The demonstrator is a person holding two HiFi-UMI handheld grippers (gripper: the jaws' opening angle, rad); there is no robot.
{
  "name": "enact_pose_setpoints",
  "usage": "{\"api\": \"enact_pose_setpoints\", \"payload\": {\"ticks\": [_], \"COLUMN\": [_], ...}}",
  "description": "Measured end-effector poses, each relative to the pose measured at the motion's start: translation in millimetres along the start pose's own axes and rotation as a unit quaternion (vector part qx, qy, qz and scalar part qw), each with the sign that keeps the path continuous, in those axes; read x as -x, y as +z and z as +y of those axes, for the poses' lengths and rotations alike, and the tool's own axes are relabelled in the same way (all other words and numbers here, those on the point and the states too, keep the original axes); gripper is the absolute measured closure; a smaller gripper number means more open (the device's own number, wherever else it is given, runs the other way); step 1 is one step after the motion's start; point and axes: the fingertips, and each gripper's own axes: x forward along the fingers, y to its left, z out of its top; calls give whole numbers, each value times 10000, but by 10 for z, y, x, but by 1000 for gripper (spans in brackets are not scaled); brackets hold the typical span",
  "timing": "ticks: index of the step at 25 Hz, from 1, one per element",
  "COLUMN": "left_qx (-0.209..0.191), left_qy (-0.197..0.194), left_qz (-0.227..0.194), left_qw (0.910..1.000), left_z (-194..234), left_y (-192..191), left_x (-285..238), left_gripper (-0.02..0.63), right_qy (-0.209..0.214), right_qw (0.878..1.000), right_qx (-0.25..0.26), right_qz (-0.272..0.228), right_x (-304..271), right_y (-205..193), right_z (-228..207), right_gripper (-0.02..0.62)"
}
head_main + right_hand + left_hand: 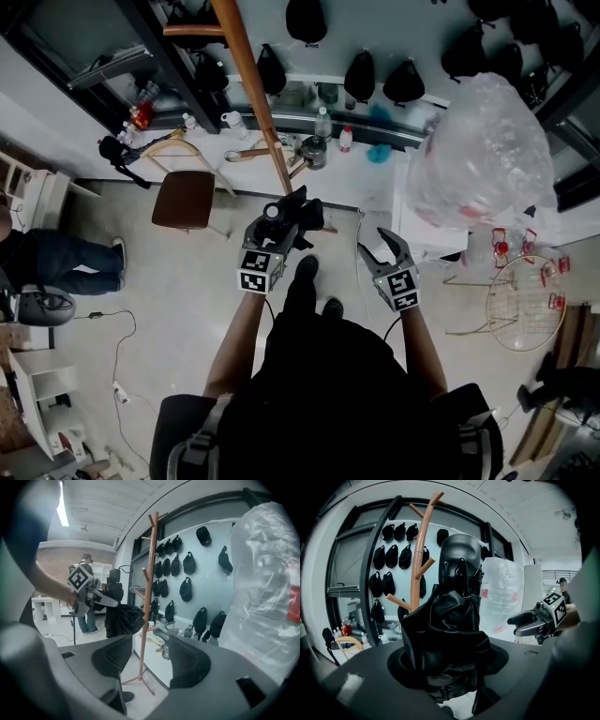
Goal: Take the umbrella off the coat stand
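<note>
A folded black umbrella (445, 630) stands upright between my left gripper's (449, 662) jaws, its rounded handle (461, 562) at the top. In the head view the left gripper (289, 221) is shut on the umbrella (302, 212) just in front of the wooden coat stand (255, 89). The right gripper view shows the umbrella (119, 616) hanging close to the left of the stand's pole (149, 597); whether it touches a peg I cannot tell. My right gripper (150, 658) is open with nothing between its pads; it hovers to the right of the left one (380, 246).
A big clear plastic bag (483, 150) bulges at the right. Black caps and bags (389, 557) hang on the wall behind the stand. A brown chair (185, 199) and a seated person's leg (56, 258) are at the left; a wire basket (525, 302) is on the floor, right.
</note>
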Motion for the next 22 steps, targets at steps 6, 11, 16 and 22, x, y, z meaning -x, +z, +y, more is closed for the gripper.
{"api": "enact_pose_setpoints", "payload": {"ticks": [6, 11, 16, 22], "left_qx": [-3, 15, 24, 23], "left_qy": [37, 56, 67, 42], "left_qz": [26, 54, 64, 47], "left_qw": [10000, 10000, 10000, 10000], "left_z": [-44, -79, -151, -288], "left_y": [-26, -40, -58, -13], "left_x": [77, 132, 130, 53], "left_gripper": [351, 351, 351, 351], "right_qy": [55, 124, 96, 172], "right_qw": [10000, 9999, 9999, 9998], "right_qx": [30, 58, 29, -58], "right_qz": [8, 28, 52, -22], "right_x": [44, 78, 142, 237], "right_y": [-9, -7, -65, -105], "right_z": [18, 49, 11, -40], "right_gripper": [349, 348, 348, 348]}}
